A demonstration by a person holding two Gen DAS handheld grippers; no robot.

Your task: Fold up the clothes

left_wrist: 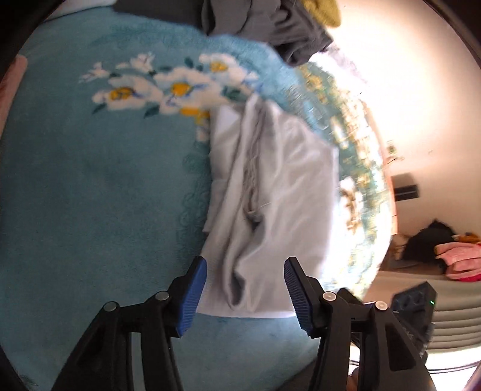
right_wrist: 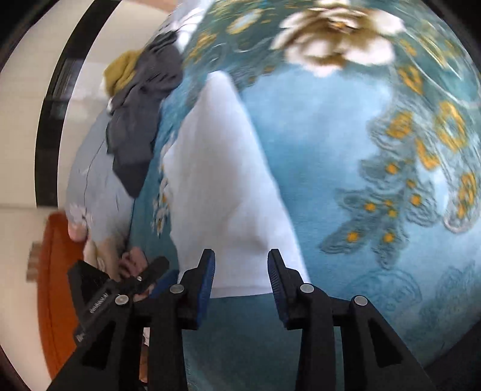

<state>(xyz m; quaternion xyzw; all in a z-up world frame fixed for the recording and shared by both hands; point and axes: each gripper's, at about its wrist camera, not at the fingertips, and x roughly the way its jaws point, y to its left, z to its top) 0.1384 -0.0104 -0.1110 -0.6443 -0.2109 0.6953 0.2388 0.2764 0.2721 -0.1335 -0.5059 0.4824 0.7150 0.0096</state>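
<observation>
A pale grey garment (left_wrist: 270, 192) is lying on a teal blanket (left_wrist: 90, 195) with a white and yellow flower pattern, folded into a long narrow strip. In the left wrist view its long axis is running away from the camera, from the near edge between the fingers up toward the flower print, leaning slightly left at the far end; a bunched seam or fold line is running lengthwise down its middle. In the right wrist view the same garment (right_wrist: 222, 186) is tapering away up and to the left, its near short edge lying square across the frame. The left gripper (left_wrist: 245, 288) is standing wide apart, its blue pads on either side of the near end of the garment, gripping nothing. The right gripper (right_wrist: 242, 276) is likewise spread wide over the near edge, nothing between its pads. A dark grey heap of clothes (left_wrist: 264, 27) with a mustard-yellow piece (left_wrist: 320, 12) beside it is sitting at the far end of the blanket, apart from the garment. The left gripper is also showing at lower left in the right wrist view, with a hand (right_wrist: 132, 264) behind it. Both views are motion-blurred.
</observation>
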